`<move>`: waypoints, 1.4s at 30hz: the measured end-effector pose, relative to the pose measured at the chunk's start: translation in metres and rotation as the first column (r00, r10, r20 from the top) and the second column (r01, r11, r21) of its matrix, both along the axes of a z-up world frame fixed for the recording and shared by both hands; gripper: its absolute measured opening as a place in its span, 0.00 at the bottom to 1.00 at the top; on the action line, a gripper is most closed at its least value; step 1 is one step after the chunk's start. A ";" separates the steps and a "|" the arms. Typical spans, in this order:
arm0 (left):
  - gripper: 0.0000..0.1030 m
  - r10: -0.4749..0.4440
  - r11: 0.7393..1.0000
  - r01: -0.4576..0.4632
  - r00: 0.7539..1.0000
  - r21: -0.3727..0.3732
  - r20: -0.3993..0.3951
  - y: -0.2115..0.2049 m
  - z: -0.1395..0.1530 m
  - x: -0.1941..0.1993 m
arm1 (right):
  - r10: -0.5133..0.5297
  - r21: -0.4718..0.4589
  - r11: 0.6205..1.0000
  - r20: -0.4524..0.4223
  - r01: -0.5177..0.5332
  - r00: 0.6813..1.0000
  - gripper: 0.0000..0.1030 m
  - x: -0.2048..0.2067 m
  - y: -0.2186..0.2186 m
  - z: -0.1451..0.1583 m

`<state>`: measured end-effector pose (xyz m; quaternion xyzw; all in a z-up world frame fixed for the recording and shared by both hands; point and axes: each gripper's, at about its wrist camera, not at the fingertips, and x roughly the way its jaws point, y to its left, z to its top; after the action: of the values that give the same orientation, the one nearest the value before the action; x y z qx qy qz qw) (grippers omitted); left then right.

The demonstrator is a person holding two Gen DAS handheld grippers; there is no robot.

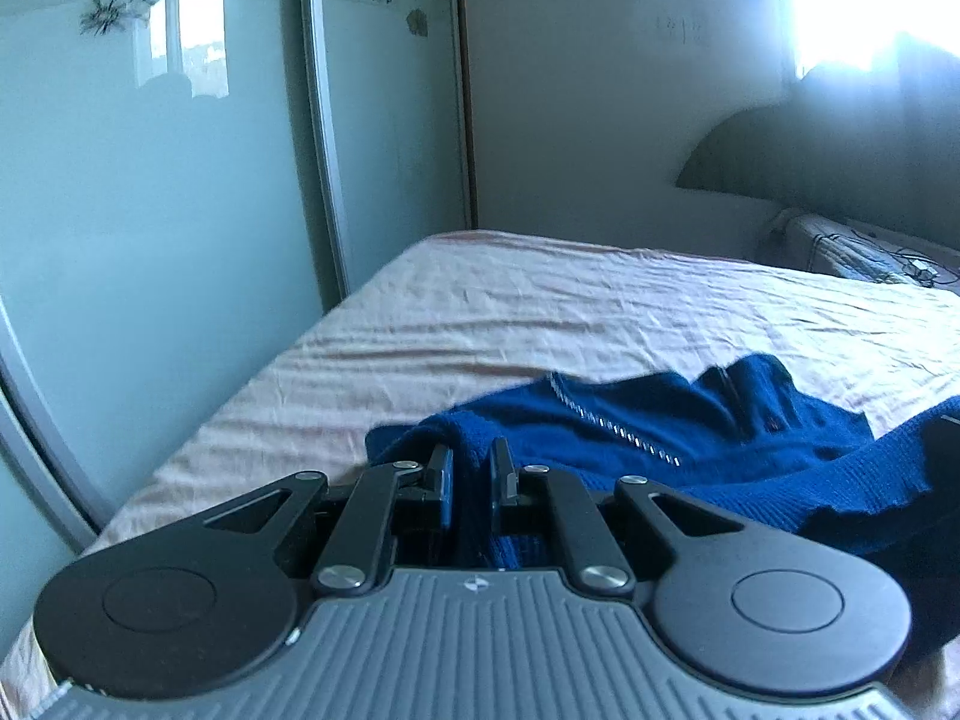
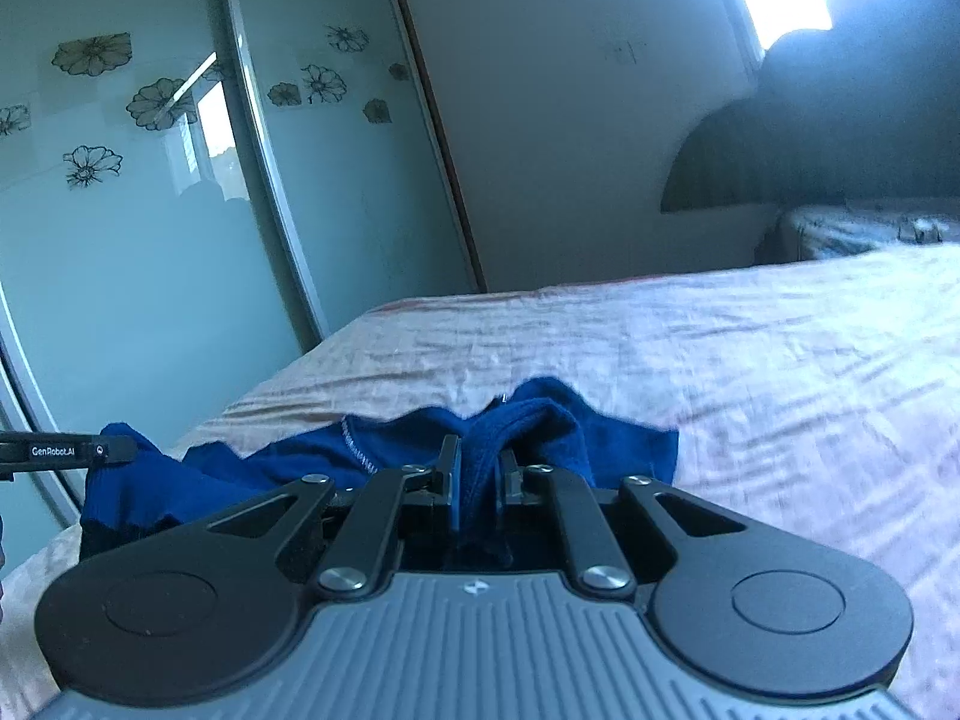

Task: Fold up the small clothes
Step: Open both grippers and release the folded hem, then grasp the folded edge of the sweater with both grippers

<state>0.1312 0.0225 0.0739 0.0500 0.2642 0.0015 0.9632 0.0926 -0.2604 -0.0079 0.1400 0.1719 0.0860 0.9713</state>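
Sweater (image 1: 630, 420) on bed (image 1: 540, 312) (wardrobe (image 1: 150, 210) beside), both tools clamped.

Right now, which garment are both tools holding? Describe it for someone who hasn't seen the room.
Start at the bed with its wrinkled pinkish sheet, beside the flowered wardrobe doors. On its near edge lies a deep blue knit top, the only garment there, marked by a line of pale stitching.

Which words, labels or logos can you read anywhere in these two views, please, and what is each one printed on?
"GenRobot.AI": white print on the side of the left gripper, seen at the left edge of the right wrist view.
A small white emblem, no letters, on the grey body of each gripper.
Faint marks on the wall: too blurred to read.
Nothing legible on the blue garment.
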 end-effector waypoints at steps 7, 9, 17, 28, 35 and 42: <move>0.12 0.013 0.999 -0.013 1.000 0.042 0.016 -0.010 0.003 0.047 | -0.011 -0.042 0.999 0.040 0.012 0.999 0.10 0.041 0.003 0.011; 0.12 0.015 0.998 -0.016 1.000 0.054 0.007 -0.013 0.000 0.063 | -0.017 -0.050 0.999 0.038 0.019 0.999 0.10 0.057 0.001 0.012; 0.12 0.040 0.996 -0.033 0.995 0.081 -0.087 -0.022 -0.028 0.129 | -0.031 -0.042 0.999 -0.027 0.030 0.999 0.10 0.119 -0.003 -0.005; 0.49 0.092 0.993 -0.081 0.988 0.090 -0.126 -0.017 -0.053 0.167 | -0.026 -0.029 0.999 -0.161 0.022 0.987 0.12 0.179 -0.007 -0.040; 0.57 0.155 0.988 -0.152 0.983 0.030 -0.098 0.012 -0.034 0.162 | 0.012 0.114 0.993 -0.232 0.015 0.973 0.44 0.194 -0.023 -0.054; 0.57 -0.114 0.992 0.120 0.983 0.033 -0.146 0.021 -0.021 0.113 | 0.068 0.215 0.976 -0.209 -0.022 0.976 0.61 0.186 -0.038 -0.043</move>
<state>0.2445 0.0431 0.0533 0.0854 0.3297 -0.0531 0.9387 0.2782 -0.2988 -0.0505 0.2472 0.2689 0.1101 0.9244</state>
